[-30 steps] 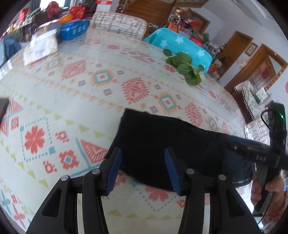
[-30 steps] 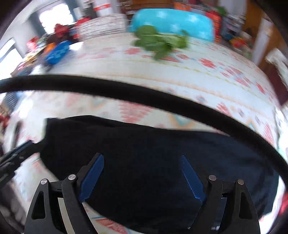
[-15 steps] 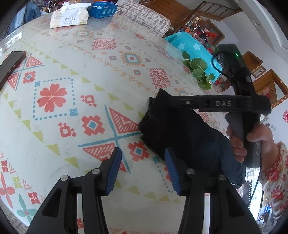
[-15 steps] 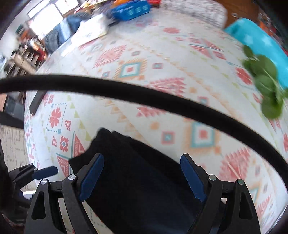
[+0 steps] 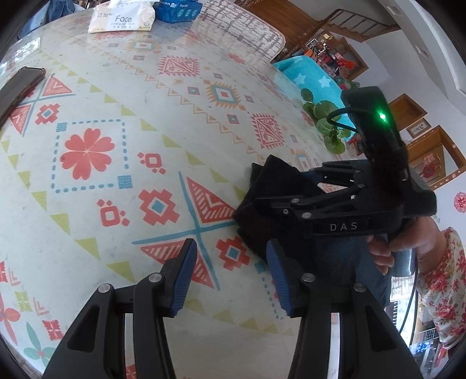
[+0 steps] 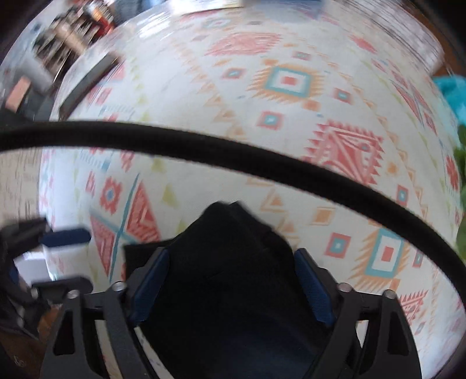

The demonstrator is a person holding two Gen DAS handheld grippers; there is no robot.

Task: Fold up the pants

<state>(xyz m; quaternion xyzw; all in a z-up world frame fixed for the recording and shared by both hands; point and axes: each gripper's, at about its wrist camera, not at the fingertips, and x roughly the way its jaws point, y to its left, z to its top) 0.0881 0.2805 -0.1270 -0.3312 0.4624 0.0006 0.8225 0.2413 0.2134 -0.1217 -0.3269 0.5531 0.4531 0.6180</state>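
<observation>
- Left fingers (image 5: 230,274), with blue pads, stand partly spread over the bare surface (image 5: 122,180); nothing lies between them.
- Only patterned cloth shows in their gap, and their right pad sits just beside the near edge of the pants (image 5: 276,186).
- Right fingers (image 6: 231,280) point steeply down at the pants (image 6: 233,262) and are closing, with the dark fabric bunched between them.
- Both blue pads flank the bundle; whether they press on it yet cannot be told, since the right wrist view is blurred.
- From the left wrist view, the right gripper (image 5: 291,204) hangs over the pants, its black body marked "DAS" and a green light lit on top.
- A hand (image 5: 407,242) in a floral sleeve (image 5: 442,288) grips its handle at the right edge.
- Pants lie as a dark folded heap on the right part of the surface, near its edge.
- A phone (image 5: 17,87) lies at the far left, well apart from the pants.
- A tissue pack (image 5: 122,16) and a blue packet (image 5: 177,10) sit at the far edge.
- Green leaves (image 5: 326,125) rest beyond the pants.
</observation>
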